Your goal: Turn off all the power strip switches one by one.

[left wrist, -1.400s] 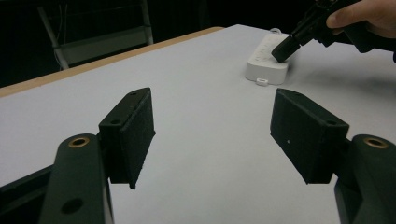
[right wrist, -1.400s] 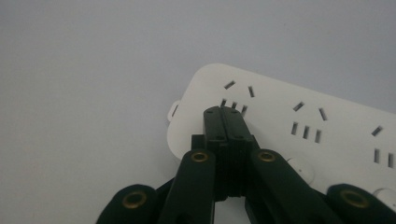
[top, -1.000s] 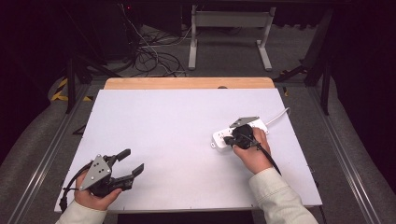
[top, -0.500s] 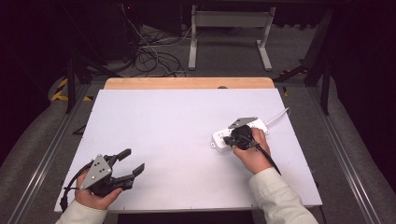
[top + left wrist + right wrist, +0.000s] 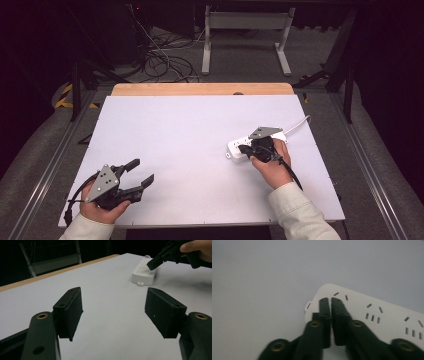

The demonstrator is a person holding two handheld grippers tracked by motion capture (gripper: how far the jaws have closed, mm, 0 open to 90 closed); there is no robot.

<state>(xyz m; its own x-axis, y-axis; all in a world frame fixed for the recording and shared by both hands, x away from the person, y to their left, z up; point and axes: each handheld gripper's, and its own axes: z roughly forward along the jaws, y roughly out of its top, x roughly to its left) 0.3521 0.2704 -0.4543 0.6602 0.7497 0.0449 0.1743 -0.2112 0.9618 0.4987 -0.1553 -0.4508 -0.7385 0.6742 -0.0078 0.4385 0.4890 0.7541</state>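
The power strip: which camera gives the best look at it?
The right gripper view: the power strip is close, its socket slots clear, with the shut right gripper over its end. The high view shows it small, half under the hand, cord trailing. The left gripper view shows its end far off.

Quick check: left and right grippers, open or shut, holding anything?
Left gripper: open, holding nothing.
Right gripper: shut, empty, tips over the power strip.
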